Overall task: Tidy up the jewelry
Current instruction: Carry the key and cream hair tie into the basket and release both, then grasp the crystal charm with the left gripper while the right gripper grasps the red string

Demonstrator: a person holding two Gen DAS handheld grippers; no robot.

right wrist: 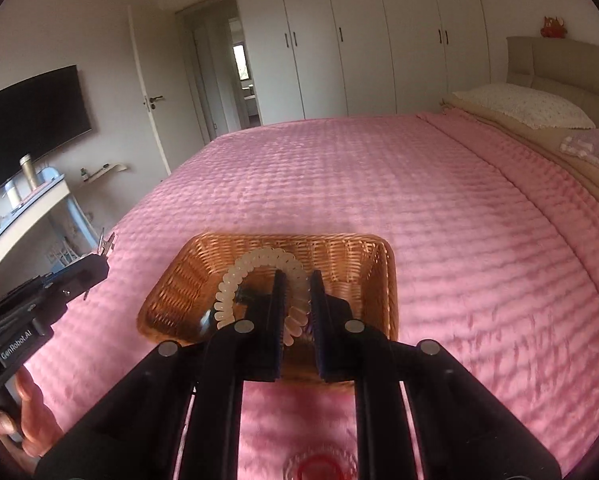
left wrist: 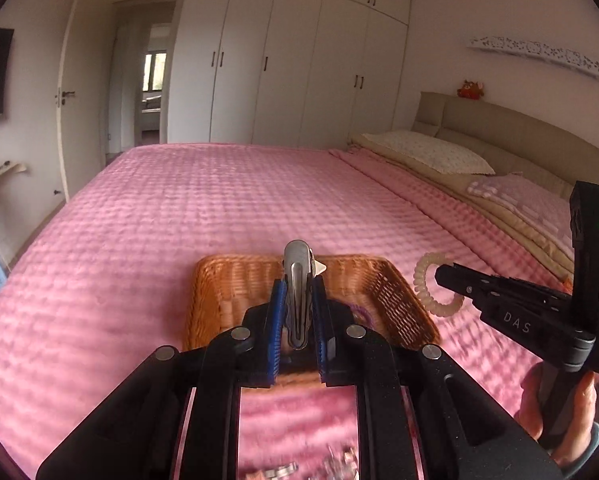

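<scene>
Left tongs (left wrist: 299, 304): pinching a silver hair clip (left wrist: 297, 280) upright between the blue pads; poised over the near edge of the wicker basket (left wrist: 395, 300)
Right tongs (right wrist: 297, 300): clamped on a cream spiral hair tie (right wrist: 255, 268); its loop arches above the basket (right wrist: 171, 304)
Basket: sits on the pink bedspread (left wrist: 219, 216); something purple (left wrist: 361, 314) lies inside, too blurred to name
Near edge of bed: small silver pieces (left wrist: 335, 466), blurred; a red ring-like piece (right wrist: 319, 466) below the right tongs
Room: white wardrobe (left wrist: 299, 64) beyond the bed; pillow (left wrist: 431, 152) at the headboard
</scene>
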